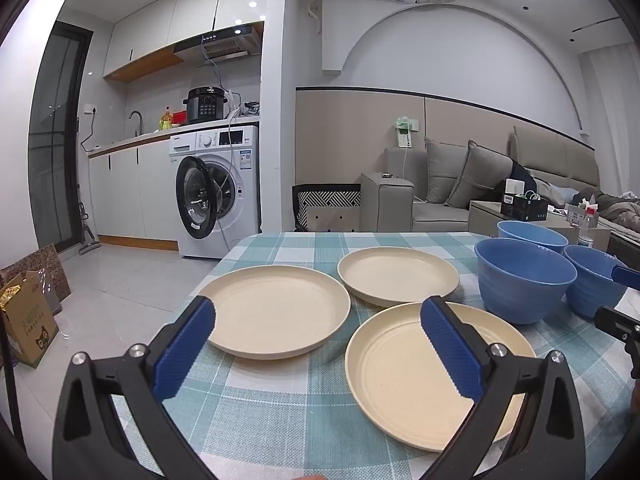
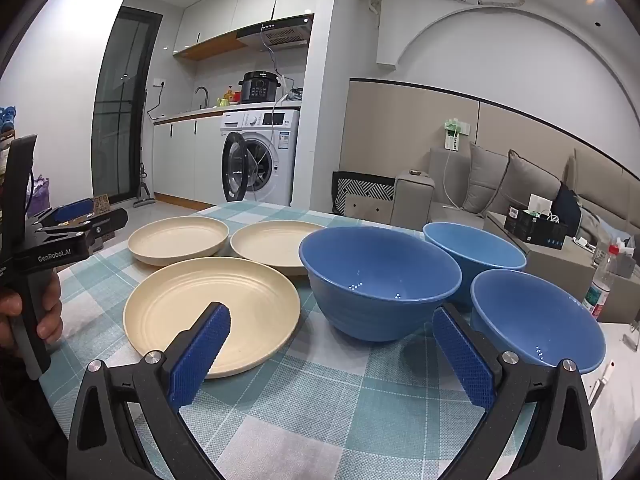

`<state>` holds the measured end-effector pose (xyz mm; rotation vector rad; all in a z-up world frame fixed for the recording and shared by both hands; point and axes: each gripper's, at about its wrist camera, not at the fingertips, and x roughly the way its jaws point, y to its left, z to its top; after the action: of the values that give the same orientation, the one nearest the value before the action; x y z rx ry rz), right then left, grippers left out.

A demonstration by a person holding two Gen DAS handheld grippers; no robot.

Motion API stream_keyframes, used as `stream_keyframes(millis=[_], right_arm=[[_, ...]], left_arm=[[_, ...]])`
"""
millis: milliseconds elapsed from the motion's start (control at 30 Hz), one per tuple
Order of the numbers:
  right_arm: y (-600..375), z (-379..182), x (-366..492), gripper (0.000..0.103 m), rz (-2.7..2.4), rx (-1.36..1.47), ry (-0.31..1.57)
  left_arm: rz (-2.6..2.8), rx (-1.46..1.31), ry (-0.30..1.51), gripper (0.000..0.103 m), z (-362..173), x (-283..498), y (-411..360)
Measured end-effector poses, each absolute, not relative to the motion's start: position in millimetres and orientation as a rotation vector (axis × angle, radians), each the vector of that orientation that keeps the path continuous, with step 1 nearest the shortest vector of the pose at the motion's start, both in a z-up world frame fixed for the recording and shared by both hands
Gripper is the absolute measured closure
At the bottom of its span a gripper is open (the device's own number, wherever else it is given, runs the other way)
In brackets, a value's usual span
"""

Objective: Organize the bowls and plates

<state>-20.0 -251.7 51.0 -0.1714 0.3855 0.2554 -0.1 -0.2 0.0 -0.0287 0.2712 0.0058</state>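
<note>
Item: three cream plates, three blue bowls, on a bench (image 2: pixel 304 408) under a teal check cloth.

Plates: near plate (image 2: pixel 212 312) lies closest to the holder; left plate (image 1: pixel 276 310) and far plate (image 1: pixel 398 274) lie behind it, all flat, apart from one another, none stacked. Matte, speckled finish with shallow ribbed wells and a raised rim; judged light, stiff, probably wheat-fibre or plastic, not brittle. Take hold at the rim, one finger under the lip and one above it; a flat plate gives little purchase, so the edge may need tipping off the cloth first.

Bowls: large bowl (image 2: pixel 380 280) sits just right of the near plate; back bowl (image 2: pixel 474 246) and right bowl (image 2: pixel 536 316) stand close behind and beside it, upright, unstacked. Deep, ribbed walls, smooth glossy interior; judged light, rigid and somewhat slippery. Pinch the wall at the rim, one finger inside.

Left gripper (image 1: pixel 318 324): spread wide, holding nothing, above the plates.
Right gripper (image 2: pixel 332 328): spread wide, holding nothing, facing the gap between near plate and large bowl.

Risk, judged: a rim pinch lets a plate swing and slip.
</note>
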Motion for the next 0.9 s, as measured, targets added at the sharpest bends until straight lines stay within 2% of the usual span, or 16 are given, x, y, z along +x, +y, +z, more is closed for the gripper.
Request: stream_keyframes(millis=[900], right_arm=[[-250.8, 51.1, -20.2, 0.0, 0.254, -0.178, 0.379]], left_arm=[[0.006, -0.028, 0.269, 0.0, 0.0, -0.1, -0.2]])
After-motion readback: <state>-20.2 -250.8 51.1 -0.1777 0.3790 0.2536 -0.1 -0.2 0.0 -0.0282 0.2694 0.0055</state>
